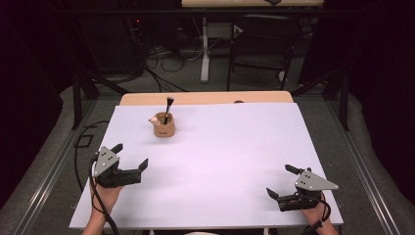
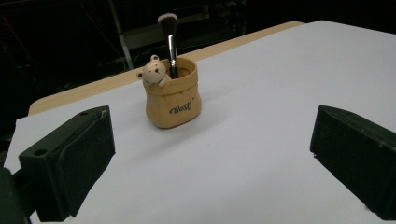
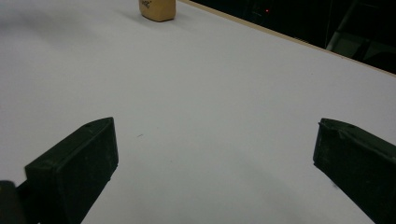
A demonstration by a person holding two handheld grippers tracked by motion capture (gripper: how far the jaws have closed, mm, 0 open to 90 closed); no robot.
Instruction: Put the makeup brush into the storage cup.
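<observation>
A tan sack-shaped holder (image 1: 164,127) (image 2: 173,100) with a small bear figure (image 2: 154,72) on its rim stands upright at the table's far left centre. A black-handled makeup brush (image 1: 169,108) (image 2: 171,43) sticks up out of it, bristles on top. My left gripper (image 1: 130,156) (image 2: 212,158) rests near the front left of the table, open and empty, facing the holder from some distance. At the front right, my right gripper (image 1: 280,181) (image 3: 215,168) is open with nothing between its jaws. The holder's base (image 3: 157,9) appears far off in the right gripper view.
A white sheet (image 1: 220,161) covers the wooden table (image 1: 205,98), whose bare edge shows at the back. Beyond it stand a dark chair (image 1: 264,44) and floor cables (image 1: 166,54). Metal rails (image 1: 44,171) run along both sides.
</observation>
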